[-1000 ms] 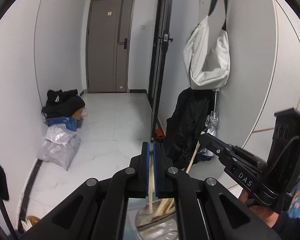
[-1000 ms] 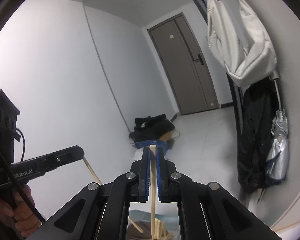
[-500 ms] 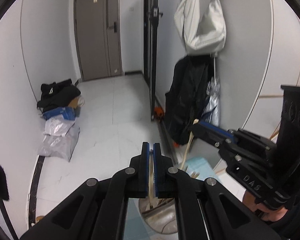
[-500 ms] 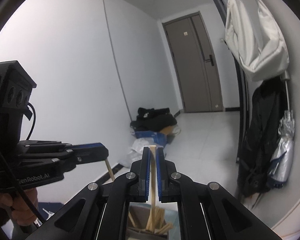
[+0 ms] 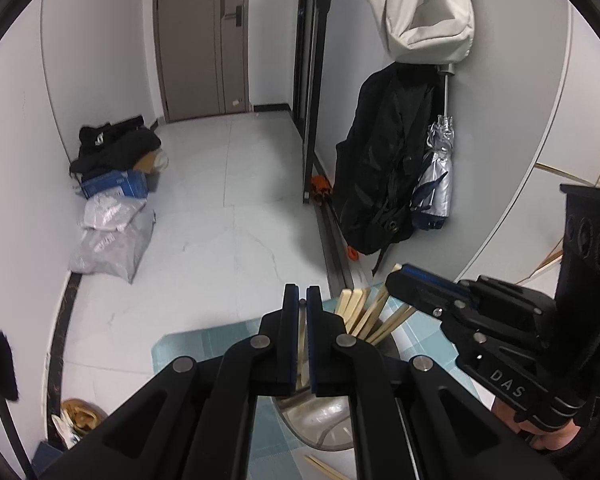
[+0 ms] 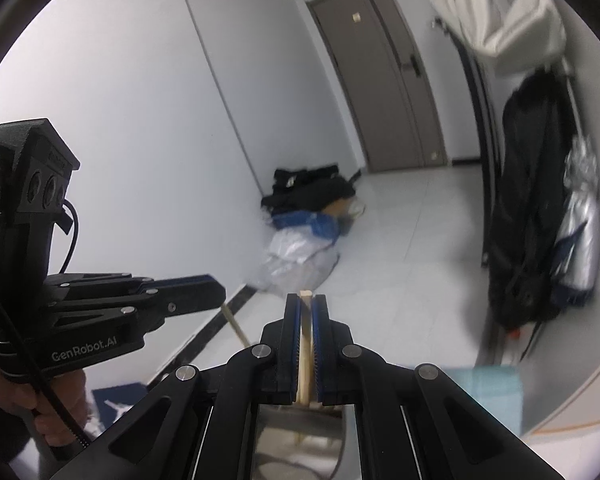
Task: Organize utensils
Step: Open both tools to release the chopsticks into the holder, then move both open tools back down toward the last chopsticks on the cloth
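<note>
Left wrist view: the left gripper [image 5: 302, 300] has its fingers [image 5: 291, 320] clamped on a chopstick [image 5: 302, 334], a thin pale strip visible in the slot between the blue pads. Directly below the fingers stands a metal cup [image 5: 320, 420] on a teal mat [image 5: 204, 344]. More chopsticks [image 5: 360, 312] lean out of the cup just right of the fingers, their upper ends fanned. A loose stick [image 5: 324, 468] lies on the mat near the cup base. The right gripper [image 5: 396, 280] enters from the right, fingers together on a second chopstick [image 5: 396, 268], whose end protrudes above its tip. Right wrist view: the right gripper [image 6: 306, 300] fingers [image 6: 320, 328] are clamped on an upright chopstick [image 6: 305, 344], the stick end just above the fingertips and its lower part entering the cup [image 6: 300, 432] below. The left gripper [image 6: 220, 292] lies to the left, held by a hand [image 6: 16, 392], with its stick [image 6: 234, 324] angling down from the fingers toward the cup.
</note>
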